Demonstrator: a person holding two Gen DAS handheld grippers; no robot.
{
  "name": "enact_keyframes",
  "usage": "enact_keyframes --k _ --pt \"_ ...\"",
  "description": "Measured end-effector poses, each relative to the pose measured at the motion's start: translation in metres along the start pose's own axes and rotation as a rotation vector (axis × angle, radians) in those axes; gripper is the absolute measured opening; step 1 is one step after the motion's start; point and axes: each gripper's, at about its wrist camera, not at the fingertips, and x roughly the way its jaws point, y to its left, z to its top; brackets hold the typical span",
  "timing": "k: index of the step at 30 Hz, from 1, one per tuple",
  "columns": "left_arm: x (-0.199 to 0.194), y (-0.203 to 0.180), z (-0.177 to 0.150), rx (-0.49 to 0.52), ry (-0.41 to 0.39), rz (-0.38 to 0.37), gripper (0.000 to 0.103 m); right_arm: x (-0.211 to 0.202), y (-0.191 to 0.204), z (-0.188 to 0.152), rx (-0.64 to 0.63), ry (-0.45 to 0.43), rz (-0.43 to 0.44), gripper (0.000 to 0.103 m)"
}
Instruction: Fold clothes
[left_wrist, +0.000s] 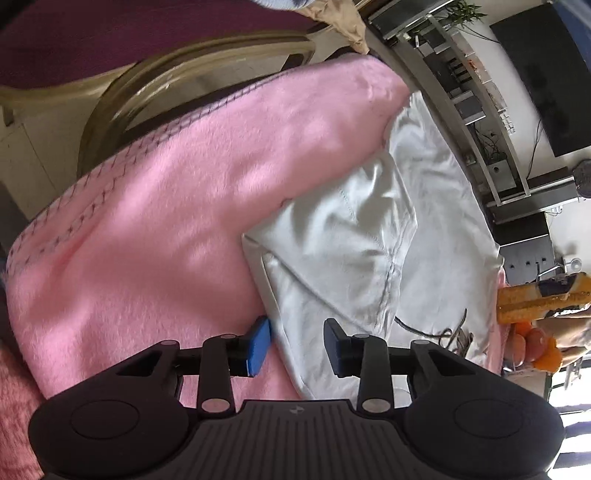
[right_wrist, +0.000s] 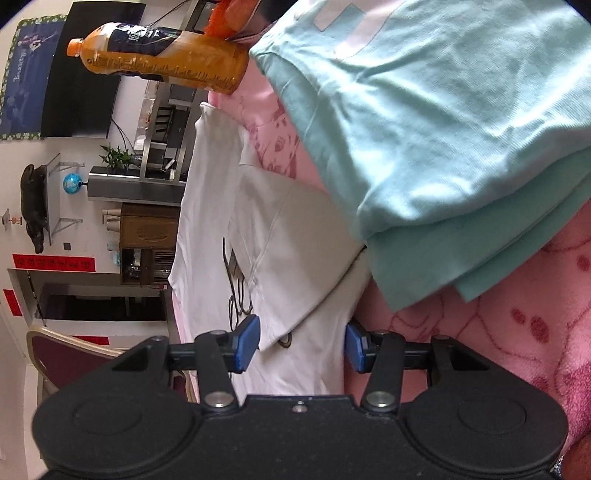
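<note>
Left gripper (left_wrist: 297, 345): blue pads held apart, nothing clamped, poised over the edge of the crumpled white cotton T-shirt (left_wrist: 354, 254). The shirt is spread on a fluffy pink blanket (left_wrist: 155, 221). Right gripper (right_wrist: 302, 343): jaws apart, straddling the shirt's hem. Folded mint-green garment (right_wrist: 424, 129): laid on the blanket beside the shirt. Orange drink bottle (right_wrist: 162, 59): seen at the blanket's far edge.
</note>
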Motion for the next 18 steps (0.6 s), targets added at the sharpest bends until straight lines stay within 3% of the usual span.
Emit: enact_keyframes --k 7,14,18 --pt "0.015 -0.010 0.007 -0.031 -0.010 -0.056 0.035 0.004 0.004 0.000 -0.029 0.006 -0.006 0.048" --pt "0.000 -0.005 0.014 -0.035 -0.064 -0.171 0.034 0.002 0.003 0.003 -0.024 0.005 -0.005 0.050" --pt "0.019 -0.015 0.006 0.015 0.037 -0.154 0.034 0.004 0.007 0.003 -0.051 0.006 -0.013 0.051"
